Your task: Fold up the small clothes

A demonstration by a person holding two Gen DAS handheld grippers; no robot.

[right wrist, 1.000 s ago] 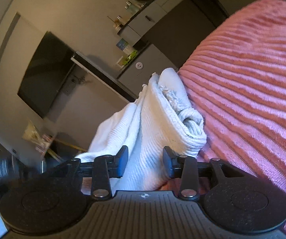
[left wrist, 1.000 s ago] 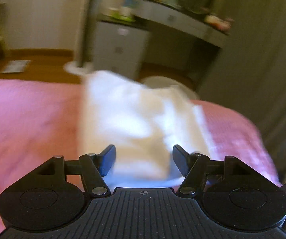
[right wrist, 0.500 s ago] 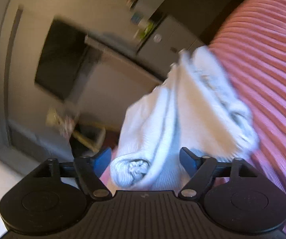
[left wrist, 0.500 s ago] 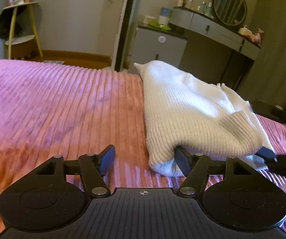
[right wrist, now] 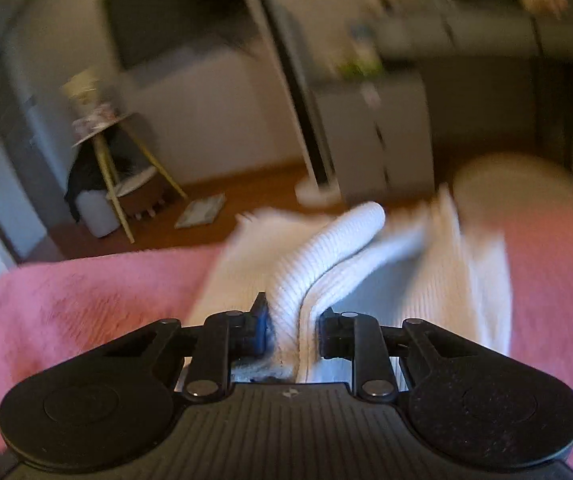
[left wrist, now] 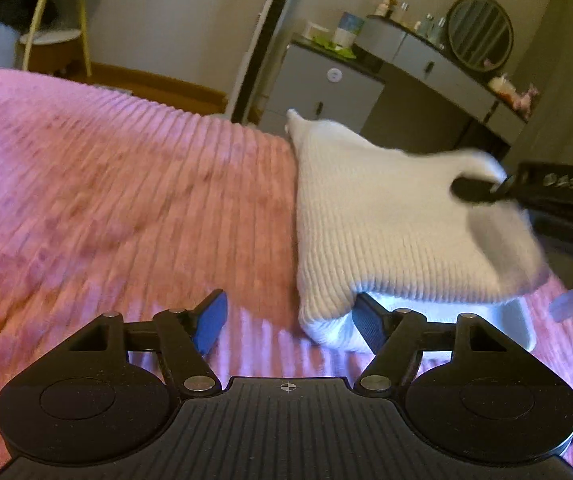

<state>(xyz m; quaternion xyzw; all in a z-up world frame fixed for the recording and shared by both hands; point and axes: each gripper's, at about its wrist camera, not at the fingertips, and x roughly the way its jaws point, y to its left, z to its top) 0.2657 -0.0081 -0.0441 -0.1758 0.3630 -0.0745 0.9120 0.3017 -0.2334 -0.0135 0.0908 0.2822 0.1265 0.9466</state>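
Note:
A white ribbed knit garment (left wrist: 386,232) lies folded on the pink ribbed bedspread (left wrist: 126,208). My left gripper (left wrist: 290,324) is open and empty, low over the bed, with its right finger (left wrist: 368,328) against the garment's near left corner. My right gripper (right wrist: 292,330) is shut on a rolled fold of the same garment (right wrist: 326,248), which rises between its fingers. In the left wrist view the right gripper (left wrist: 482,190) shows at the garment's far right edge, blurred.
A grey cabinet (left wrist: 326,88) and a dressing table with a round mirror (left wrist: 480,32) stand beyond the bed. A small round side table (right wrist: 114,160) and a white fan base (right wrist: 318,194) stand on the wooden floor. The bed's far edge lies just behind the garment.
My right gripper has closed on a fold of the garment and swung to face the room. My left gripper has stayed open at the garment's near corner.

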